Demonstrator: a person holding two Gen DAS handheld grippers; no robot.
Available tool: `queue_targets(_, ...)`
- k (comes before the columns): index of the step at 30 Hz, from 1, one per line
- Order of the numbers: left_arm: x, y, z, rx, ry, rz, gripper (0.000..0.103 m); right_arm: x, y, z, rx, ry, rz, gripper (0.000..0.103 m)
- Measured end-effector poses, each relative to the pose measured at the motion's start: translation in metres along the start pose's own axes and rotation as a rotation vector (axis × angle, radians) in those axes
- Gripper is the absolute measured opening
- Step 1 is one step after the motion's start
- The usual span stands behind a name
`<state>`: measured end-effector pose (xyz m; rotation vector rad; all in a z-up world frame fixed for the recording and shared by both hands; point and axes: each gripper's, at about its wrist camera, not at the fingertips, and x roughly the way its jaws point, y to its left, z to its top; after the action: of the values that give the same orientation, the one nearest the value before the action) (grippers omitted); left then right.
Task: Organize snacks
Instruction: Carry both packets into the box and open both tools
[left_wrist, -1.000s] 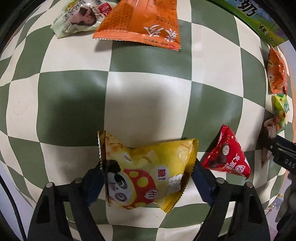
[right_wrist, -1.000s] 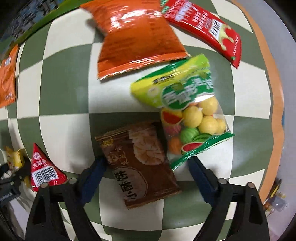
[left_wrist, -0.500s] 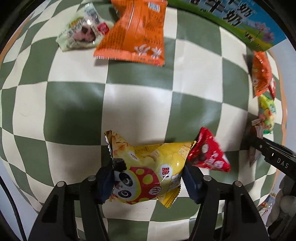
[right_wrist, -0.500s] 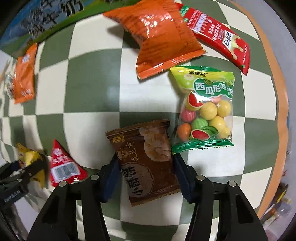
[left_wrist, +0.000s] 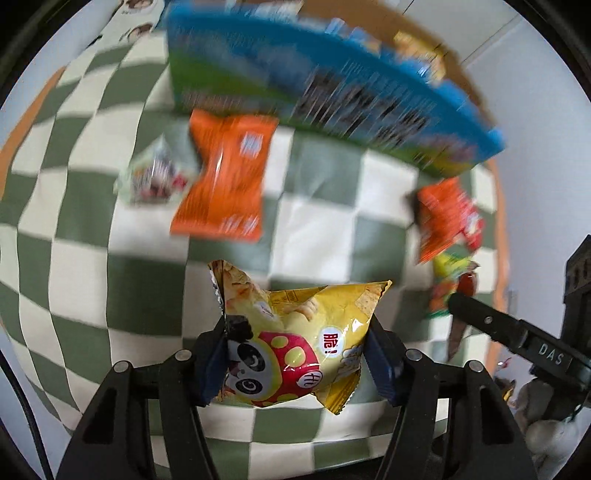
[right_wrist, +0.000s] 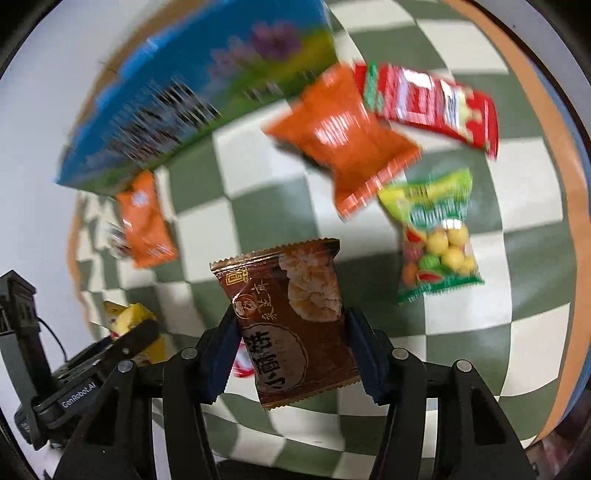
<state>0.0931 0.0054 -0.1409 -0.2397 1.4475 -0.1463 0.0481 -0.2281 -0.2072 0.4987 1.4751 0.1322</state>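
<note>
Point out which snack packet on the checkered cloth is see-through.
The green-topped candy bag, right of the right gripper: its clear window shows round yellow, green and red sweets. The orange packets, red packet and held brown packet are opaque.

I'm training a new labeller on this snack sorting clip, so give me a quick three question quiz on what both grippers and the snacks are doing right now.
1. True or false: the left gripper is shut on the yellow panda bag.
2. What does the right gripper hold? A) candy-ball bag B) brown biscuit pack C) red sachet
3. Fill in: the candy-ball bag lies on the ______ cloth.

Key
1. True; both pads press its sides.
2. B, the brown biscuit pack; the red sachet is on the cloth.
3. Checked.
</note>
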Motion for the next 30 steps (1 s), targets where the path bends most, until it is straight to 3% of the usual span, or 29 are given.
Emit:
queue_targets(8,-0.062,-0.048,0.082,0.054,-0.161,-0.130,0.061,-0.091,0.070,0.064,-0.068,-0.157,0.120,0.059)
queue_targets(13,-0.074,-0.069,0.137,0.057,-0.204,-0.151,0.062,-0.118,0.111,0.106,-0.117,-0.252,0.120,0.059)
queue_targets(17,-0.061,-0.074,0.176,0.047,-0.174,-0.141,0.062,-0.130,0.122,0.145,-0.132,-0.291,0.074,0.059)
queue_targets(22,-0.013,-0.069,0.227,-0.012,-0.064,-0.130,0.062,-0.111,0.121,0.195,-0.116,-0.263,0.016,0.059)
queue_targets(30,0.049,-0.064,0.257,-0.023,0.070,-0.062,0.062,-0.051,0.109,0.241,-0.103,-0.178,-0.081,0.059)
